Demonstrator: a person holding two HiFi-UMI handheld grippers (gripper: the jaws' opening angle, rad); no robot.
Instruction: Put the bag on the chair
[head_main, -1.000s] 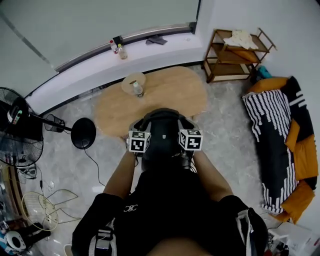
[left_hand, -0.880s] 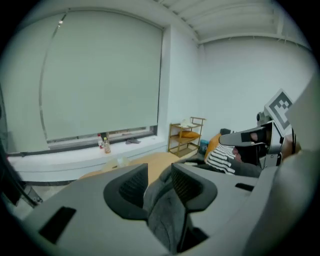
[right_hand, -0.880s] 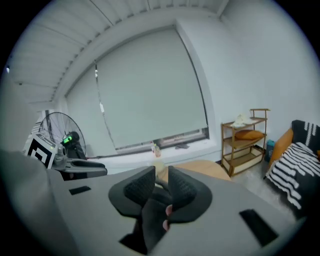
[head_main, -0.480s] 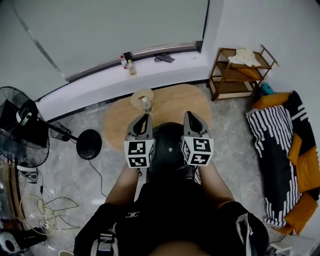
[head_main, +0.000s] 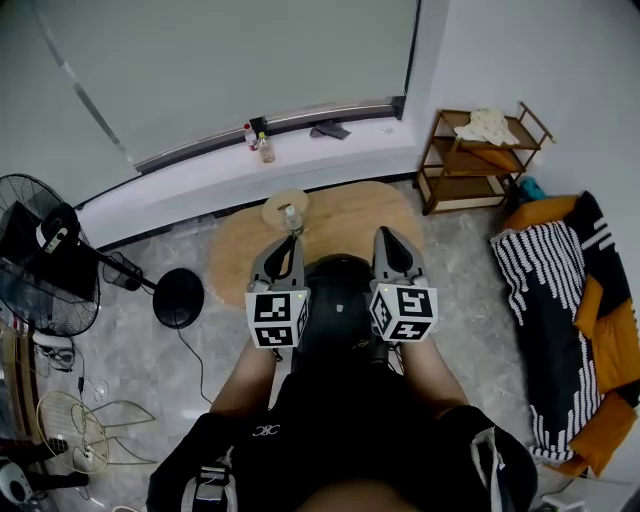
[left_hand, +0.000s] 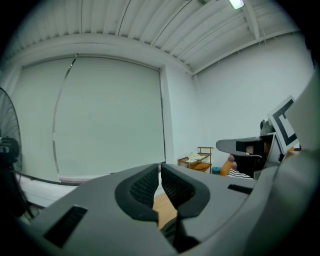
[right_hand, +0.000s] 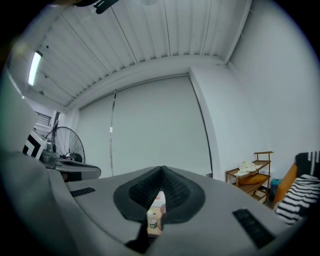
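A black rounded thing (head_main: 338, 300), which looks like the bag, sits low in front of the person, between both forearms. I cannot pick out a chair. In the head view my left gripper (head_main: 290, 241) is raised at the bag's left side and my right gripper (head_main: 386, 236) at its right; both point forward towards the wooden table (head_main: 345, 212). The left gripper (left_hand: 160, 166) is shut, its pads meeting with nothing between them. The right gripper (right_hand: 162, 170) is also shut and empty; a small bottle (right_hand: 152, 223) shows beyond it.
On the low oval table stand a bottle (head_main: 291, 216) and a round dish (head_main: 283, 203). A wooden shelf (head_main: 480, 155) stands at the back right, with striped black, white and orange bedding (head_main: 565, 320) along the right. Fans (head_main: 45, 270) and cables crowd the left floor. More bottles (head_main: 262, 147) sit on the window ledge.
Both grippers came up from the sides of the black thing and now point forward with their jaws in sight. The view tilted slightly upward. Little moved in the last half second.
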